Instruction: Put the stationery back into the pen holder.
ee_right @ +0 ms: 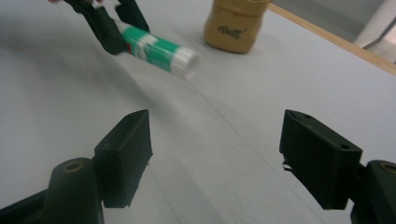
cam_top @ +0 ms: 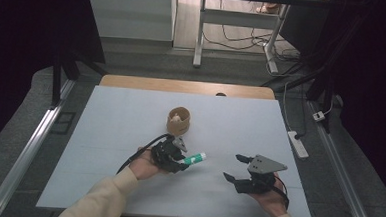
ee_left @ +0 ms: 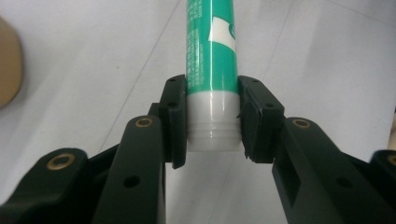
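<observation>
Above the near middle of the table (cam_top: 104, 134), the left gripper (cam_top: 178, 160) clamps the white end of a green-and-white tube (cam_top: 194, 158), which points rightward, held clear of the surface. The right gripper (cam_top: 237, 168) hovers well apart to the right, jaws wide and empty. A tan cup (cam_top: 179, 120) stands just behind the left gripper.

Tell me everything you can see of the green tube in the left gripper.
The green tube is a slim cylinder, glossy like plastic, with a green body, white label patches and small print too fine to read. Both ends are white. The left gripper is shut on it at one white end, which has ridges, its pads pressing either side. In the high view the tube sticks out toward the right gripper, lying nearly level, seemingly just above the white table, in front of the tan cup.
</observation>
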### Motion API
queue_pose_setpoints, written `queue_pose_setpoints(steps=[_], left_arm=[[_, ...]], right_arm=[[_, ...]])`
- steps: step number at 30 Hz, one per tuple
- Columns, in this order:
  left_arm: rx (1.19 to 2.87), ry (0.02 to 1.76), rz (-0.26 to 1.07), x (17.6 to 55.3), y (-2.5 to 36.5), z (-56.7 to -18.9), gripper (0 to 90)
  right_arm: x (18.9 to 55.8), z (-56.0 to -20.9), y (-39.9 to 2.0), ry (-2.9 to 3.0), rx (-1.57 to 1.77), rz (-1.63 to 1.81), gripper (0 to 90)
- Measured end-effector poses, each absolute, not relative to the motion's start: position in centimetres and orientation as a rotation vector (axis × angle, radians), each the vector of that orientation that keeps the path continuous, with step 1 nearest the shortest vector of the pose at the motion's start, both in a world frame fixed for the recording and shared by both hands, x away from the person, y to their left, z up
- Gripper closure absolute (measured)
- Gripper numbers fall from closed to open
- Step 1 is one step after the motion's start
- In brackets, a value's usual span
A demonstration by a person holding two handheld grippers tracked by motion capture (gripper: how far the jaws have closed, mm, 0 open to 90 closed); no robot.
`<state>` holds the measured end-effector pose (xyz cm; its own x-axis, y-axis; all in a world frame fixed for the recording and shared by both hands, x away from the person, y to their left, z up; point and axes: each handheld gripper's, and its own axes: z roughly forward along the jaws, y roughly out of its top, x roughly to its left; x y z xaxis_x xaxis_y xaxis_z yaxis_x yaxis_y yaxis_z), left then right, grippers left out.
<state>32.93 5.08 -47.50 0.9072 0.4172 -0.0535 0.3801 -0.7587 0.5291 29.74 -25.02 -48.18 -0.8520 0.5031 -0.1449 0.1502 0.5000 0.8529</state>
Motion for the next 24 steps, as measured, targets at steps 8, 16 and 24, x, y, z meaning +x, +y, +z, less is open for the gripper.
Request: queue_pose_setpoints(steps=[8,16,24], left_arm=[[2.564,0.517,0.073,32.9,3.8,-47.4,64.2],[2.574,0.488,0.074,32.8,3.1,-47.4,64.2],[2.583,0.47,0.071,32.6,2.9,-47.5,64.1]], right_arm=[[30.5,-47.8,-22.0,2.48,0.442,1.264,28.1],[31.1,-47.8,-19.9,2.543,0.363,1.203,30.9],[31.2,-48.0,-19.3,2.572,0.334,1.18,32.8]])
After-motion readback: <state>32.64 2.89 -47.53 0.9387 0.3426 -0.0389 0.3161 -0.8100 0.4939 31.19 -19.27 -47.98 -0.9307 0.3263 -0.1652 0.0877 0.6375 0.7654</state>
